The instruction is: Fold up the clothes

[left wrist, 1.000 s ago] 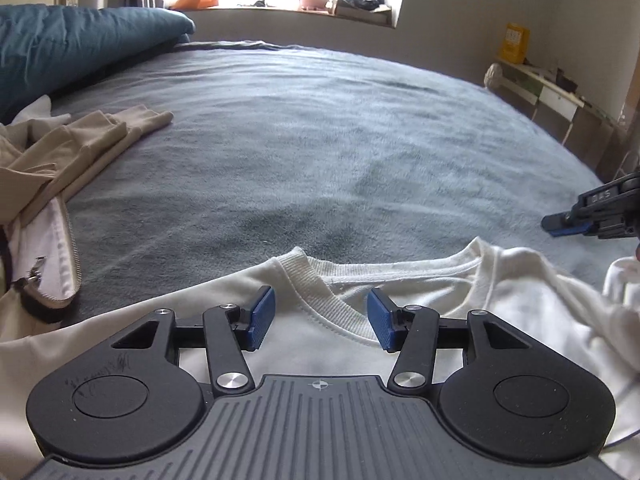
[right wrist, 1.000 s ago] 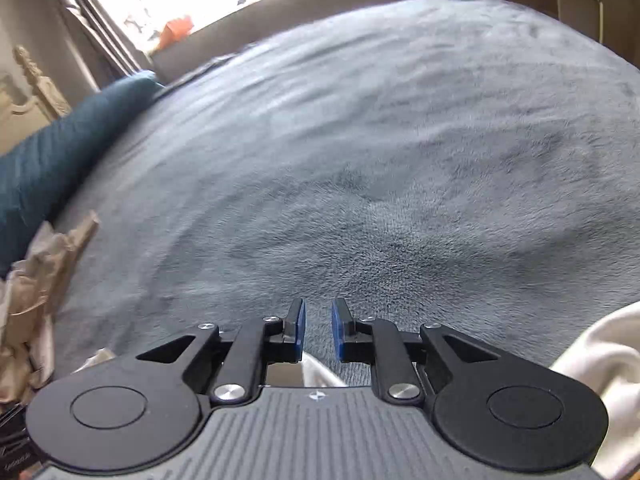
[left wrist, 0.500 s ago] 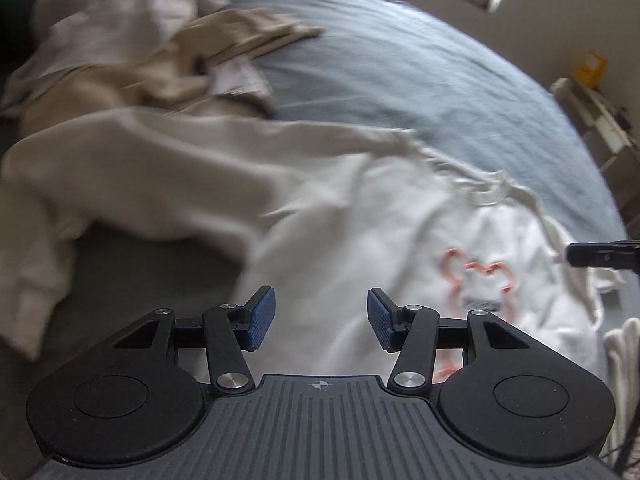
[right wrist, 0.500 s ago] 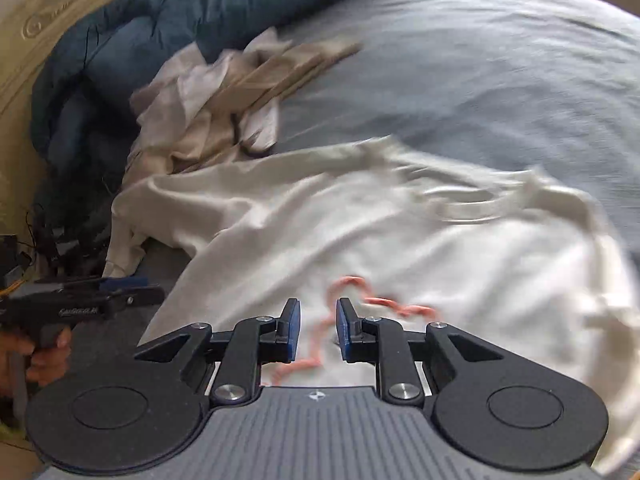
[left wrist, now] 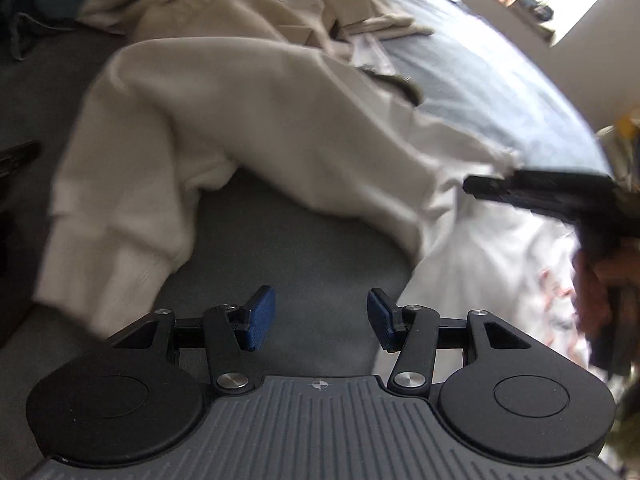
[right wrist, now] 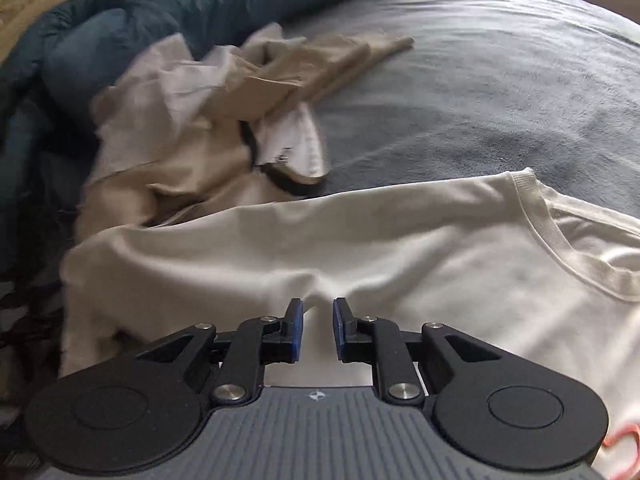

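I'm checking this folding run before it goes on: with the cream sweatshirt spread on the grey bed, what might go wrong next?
1. The right gripper is closing over the cream long-sleeved sweatshirt near a raised wrinkle; it may pinch only that ridge and bunch the cloth.
2. The crumpled beige clothes pile touches the sweatshirt's sleeve; moving the sleeve could drag it along.
3. The left gripper, open over the bare grey bed cover, might catch that instead.

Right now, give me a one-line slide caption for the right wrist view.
Right gripper above white sweatshirt on grey bed, fingers closing, nothing gripped.
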The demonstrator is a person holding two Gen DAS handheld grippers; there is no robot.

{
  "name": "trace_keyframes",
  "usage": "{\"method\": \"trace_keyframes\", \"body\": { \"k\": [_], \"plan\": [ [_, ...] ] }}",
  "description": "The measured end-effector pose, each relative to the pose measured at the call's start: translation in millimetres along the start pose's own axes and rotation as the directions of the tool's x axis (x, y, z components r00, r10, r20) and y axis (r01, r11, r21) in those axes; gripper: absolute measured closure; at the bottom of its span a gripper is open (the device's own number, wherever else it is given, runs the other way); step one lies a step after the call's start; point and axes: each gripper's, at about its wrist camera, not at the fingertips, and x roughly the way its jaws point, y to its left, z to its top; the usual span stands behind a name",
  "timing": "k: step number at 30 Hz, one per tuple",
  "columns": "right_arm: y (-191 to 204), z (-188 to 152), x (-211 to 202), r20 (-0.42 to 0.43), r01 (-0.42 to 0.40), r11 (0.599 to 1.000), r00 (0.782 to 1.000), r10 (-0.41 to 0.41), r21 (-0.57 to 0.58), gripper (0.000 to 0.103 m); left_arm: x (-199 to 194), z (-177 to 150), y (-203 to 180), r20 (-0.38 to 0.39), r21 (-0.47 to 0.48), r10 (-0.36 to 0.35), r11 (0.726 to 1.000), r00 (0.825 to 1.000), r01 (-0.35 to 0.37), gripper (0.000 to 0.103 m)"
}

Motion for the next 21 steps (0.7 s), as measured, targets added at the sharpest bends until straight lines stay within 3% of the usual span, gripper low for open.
{"method": "trace_keyframes", "body": {
  "k": [4,8,10,11,12,14,17,21],
  "plan": [
    [24.2,-44.7,-30.4,-0.117,0.033,0.996,0.992,-0.042,-0.078,0.082,37.5,24.6,5.3,-0.074,-0.084,-0.137,0.988,0.988,0.131,0.052],
    [43.2,-89.2,-39.2,-0.219,0.082,0.993,0.971,-0.099,-0.085,0.081,58.3,41.7,-1.1,-0.036,-0.108,-0.179,0.979,0.983,0.174,0.054],
    [47.1,-105.4,-42.0,-0.232,0.1,0.993,0.966,-0.11,-0.055,0.081,65.6,45.2,-2.6,-0.01,-0.11,-0.175,0.979,0.984,0.173,0.061],
    [48.0,-111.5,-42.5,-0.232,0.111,0.993,0.966,-0.117,-0.037,0.081,68.2,46.6,-3.3,-0.001,-0.105,-0.169,0.98,0.986,0.168,0.076],
    [48.4,-116.0,-42.5,-0.232,0.125,0.992,0.965,-0.126,-0.021,0.081,70.3,48.7,-4.2,-0.002,-0.094,-0.163,0.982,0.987,0.162,0.097],
    [49.1,-123.4,-41.8,-0.228,0.144,0.99,0.964,-0.139,0.006,0.081,63.7,55.1,-4.7,0.009,-0.083,-0.154,0.984,0.988,0.155,0.1],
    [49.5,-125.3,-37.7,-0.223,0.172,0.985,0.96,-0.169,-0.008,0.081,41.5,71.6,-7.7,0.065,0.004,-0.136,0.991,0.989,0.137,0.1],
    [51.5,-120.5,-34.1,-0.187,0.185,0.981,0.963,-0.193,-0.058,0.081,46.9,84.9,-15.6,0.014,0.192,-0.119,0.975,0.993,0.114,0.1]
  ]
}}
